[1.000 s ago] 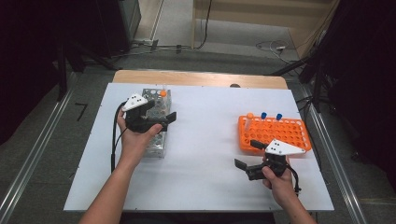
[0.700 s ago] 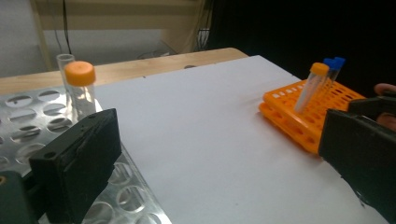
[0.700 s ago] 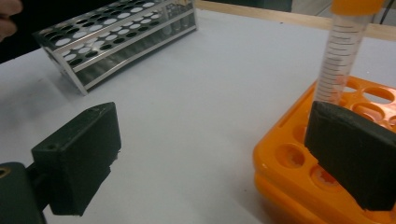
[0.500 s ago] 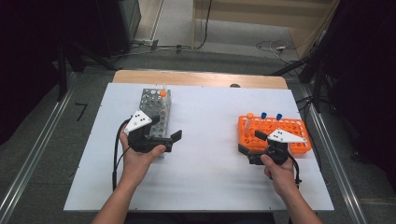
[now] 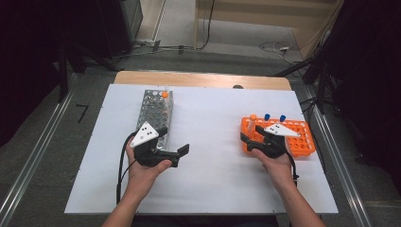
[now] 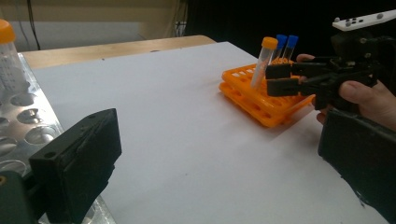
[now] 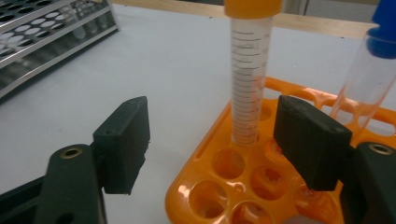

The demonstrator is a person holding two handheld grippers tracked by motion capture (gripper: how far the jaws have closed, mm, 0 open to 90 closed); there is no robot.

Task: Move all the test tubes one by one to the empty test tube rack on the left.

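white bench (image 5: 208, 184) first, then the orange rack (image 5: 298, 142) at its right side, with an orange-capped tube (image 7: 250, 79) upright in a corner hole. right gripper (image 7: 215, 149) jaws, just closing, flank it untouched; left gripper (image 5: 177, 153) jaws apart. light, slick, brittle-looking plastic: grip mid-barrel under the cap.

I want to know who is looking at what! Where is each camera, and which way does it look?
High view: up above the person's side, looking forward and down on the white table; both forearms, the left gripper and the right gripper show.
Left gripper view: rides on the left gripper, looking across the table at the orange rack; its own black jaws show.
Right gripper view: rides on the right gripper, facing the orange-capped tube; its jaws stand apart either side.
All three share that tube and rack.
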